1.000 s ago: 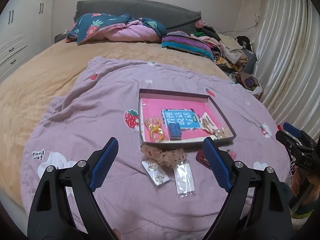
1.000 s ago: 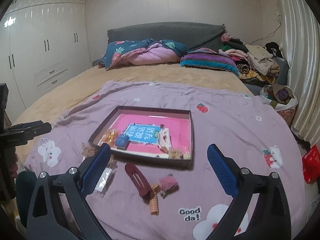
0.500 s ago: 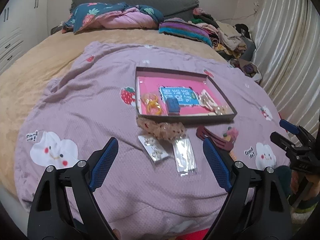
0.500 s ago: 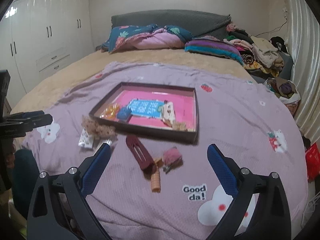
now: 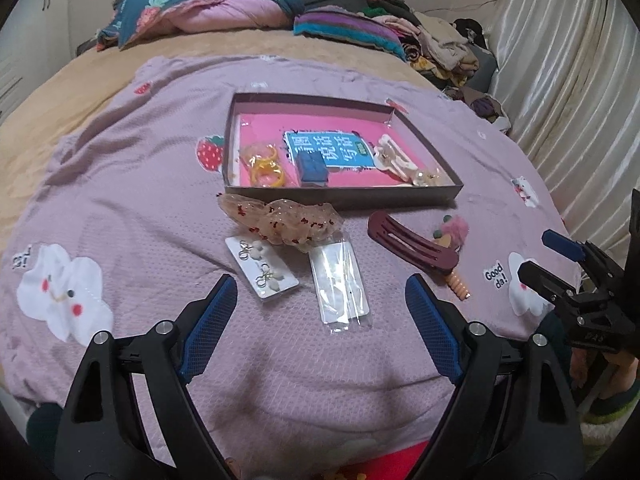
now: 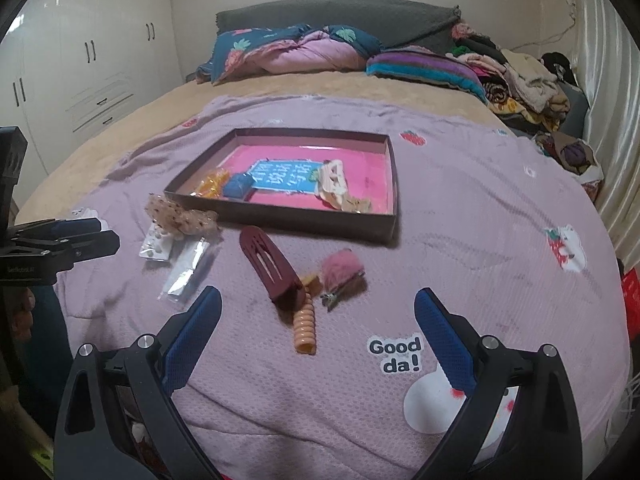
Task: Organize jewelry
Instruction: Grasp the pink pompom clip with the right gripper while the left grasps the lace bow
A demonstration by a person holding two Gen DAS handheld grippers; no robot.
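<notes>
A shallow brown box (image 5: 344, 192) (image 6: 280, 222) with a pink floor lies on a purple blanket; it holds yellow rings (image 5: 266, 164), a blue cube (image 5: 312, 166) and a cream clip (image 5: 394, 158). In front of it lie a sheer scrunchie (image 5: 284, 216), an earring card (image 5: 262, 268), a clear packet (image 5: 340, 284), a maroon clip (image 5: 412, 246) (image 6: 268, 264), a pink fluffy clip (image 6: 340, 272) and an orange coil (image 6: 305, 326). My left gripper (image 5: 320, 316) is open above the card and packet. My right gripper (image 6: 318, 330) is open near the coil.
The blanket (image 5: 140, 208) covers a tan bed with pillows and bedding (image 6: 296, 54) at the headboard. Piled clothes (image 6: 520, 80) sit at the far right beside a curtain (image 5: 568, 80). White wardrobes (image 6: 92, 64) stand to the left.
Both grippers have moved forward and down toward the loose items in front of the box. Both stay open. Nothing on the blanket has shifted.
</notes>
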